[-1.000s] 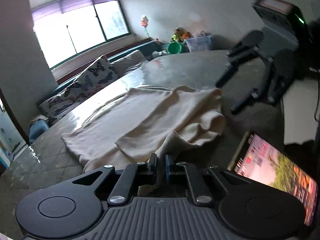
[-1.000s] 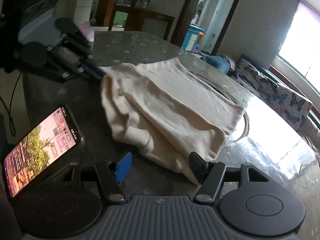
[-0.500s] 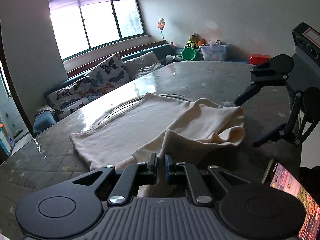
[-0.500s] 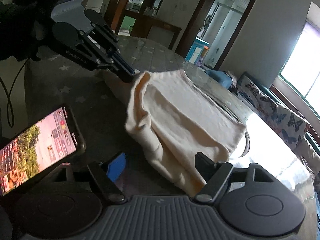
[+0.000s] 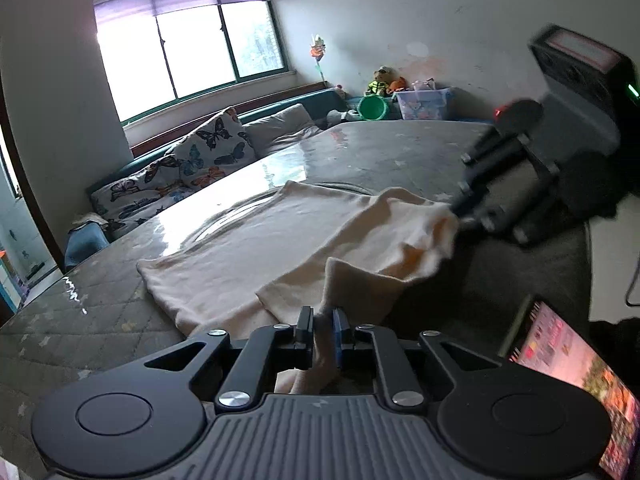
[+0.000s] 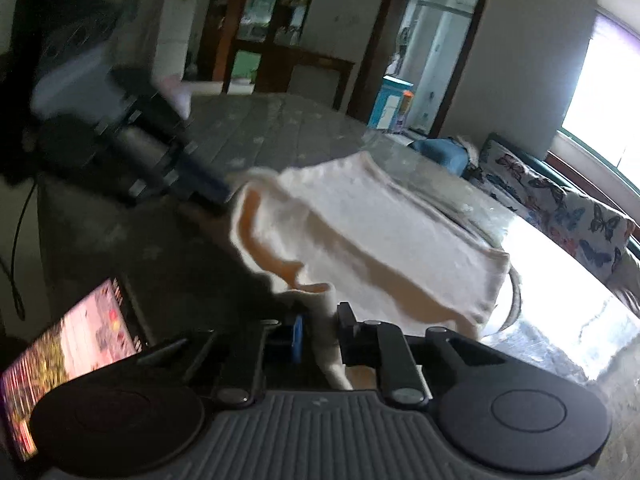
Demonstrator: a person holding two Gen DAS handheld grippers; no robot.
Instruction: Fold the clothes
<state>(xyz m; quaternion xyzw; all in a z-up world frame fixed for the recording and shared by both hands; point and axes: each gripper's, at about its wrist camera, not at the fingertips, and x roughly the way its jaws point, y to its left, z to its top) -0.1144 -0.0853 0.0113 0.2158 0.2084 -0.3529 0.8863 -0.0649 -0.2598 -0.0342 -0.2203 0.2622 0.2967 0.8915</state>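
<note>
A cream garment [image 5: 256, 248] lies partly folded on the grey table [image 5: 380, 148]. My left gripper [image 5: 323, 316] pinches a raised fold at the garment's near edge; its jaws are opening slightly, with cloth still pressed between the pads. In the left wrist view my right gripper [image 5: 456, 216] holds the other lifted corner at the right. In the right wrist view my right gripper [image 6: 320, 316] is closing, with a strip of the garment [image 6: 392, 240] caught between its pads. The left gripper [image 6: 216, 192] shows blurred at the cloth's far left corner.
A phone with a lit screen lies on the table beside the garment [image 5: 572, 364] [image 6: 72, 344]. A round glass ring [image 5: 224, 220] sits under the cloth. A sofa with butterfly cushions [image 5: 192, 160] runs along the table's far side. Bare table [image 6: 260, 128] stretches beyond the garment.
My right gripper has gone from wide open to shut on the garment's edge. The edge between the two grippers has lifted off the table. The left gripper has kept its grip.
</note>
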